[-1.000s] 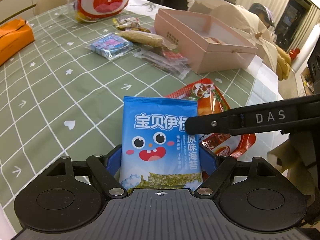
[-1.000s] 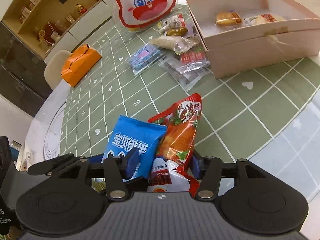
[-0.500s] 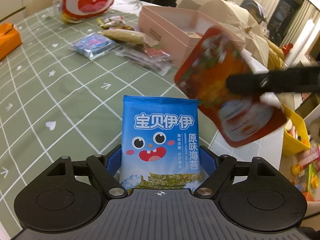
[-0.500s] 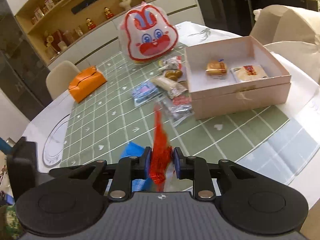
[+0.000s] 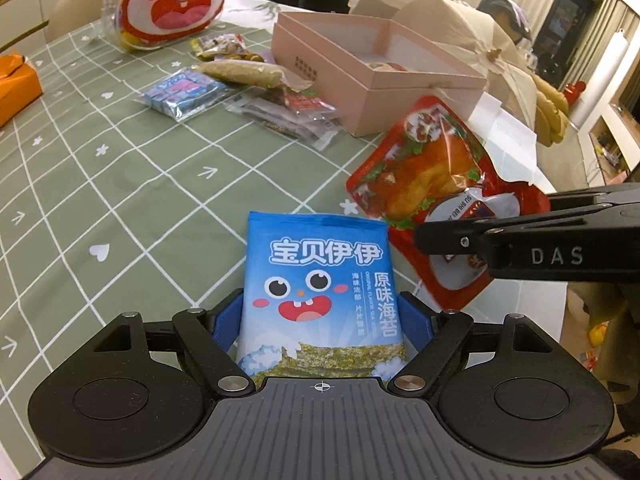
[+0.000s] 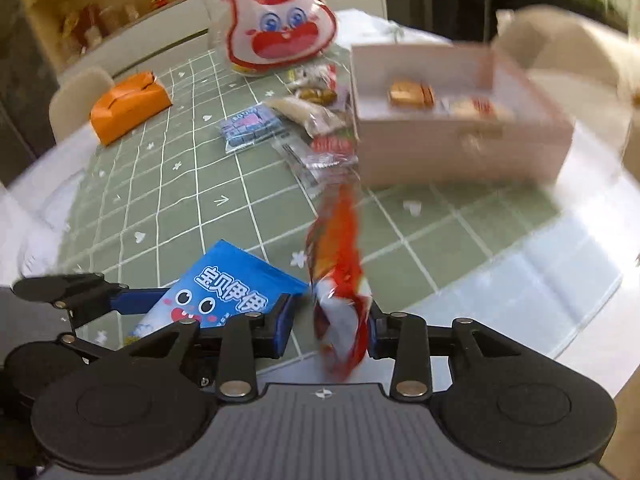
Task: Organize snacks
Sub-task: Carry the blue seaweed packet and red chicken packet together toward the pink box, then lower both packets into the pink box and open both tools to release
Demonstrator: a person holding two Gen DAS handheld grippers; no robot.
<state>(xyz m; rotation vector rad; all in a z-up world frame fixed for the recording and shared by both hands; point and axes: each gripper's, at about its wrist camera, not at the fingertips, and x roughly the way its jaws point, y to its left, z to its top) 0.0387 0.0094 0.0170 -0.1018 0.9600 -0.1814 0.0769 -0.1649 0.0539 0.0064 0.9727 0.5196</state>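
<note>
A blue seaweed packet [image 5: 320, 292] lies flat on the green checked tablecloth between the fingers of my left gripper [image 5: 322, 320], whose jaws touch its two sides. It also shows in the right wrist view [image 6: 224, 296]. A red chicken-leg packet [image 5: 432, 192] hangs edge-on in my right gripper [image 6: 328, 324], which has widened, with only the right finger against the packet [image 6: 340, 280]. The open pink box [image 6: 460, 120] stands beyond, with two small snacks inside.
Loose snack packets [image 5: 276, 108] lie left of the pink box [image 5: 376, 80]. A rabbit-shaped bag [image 5: 172, 0] stands at the back and an orange tissue box [image 6: 128, 104] at the far left. The table edge is to the right.
My right gripper lifted the red packet off the table, then came lower and forward toward the box, and its jaws have spread wider. The left gripper stays on the blue packet.
</note>
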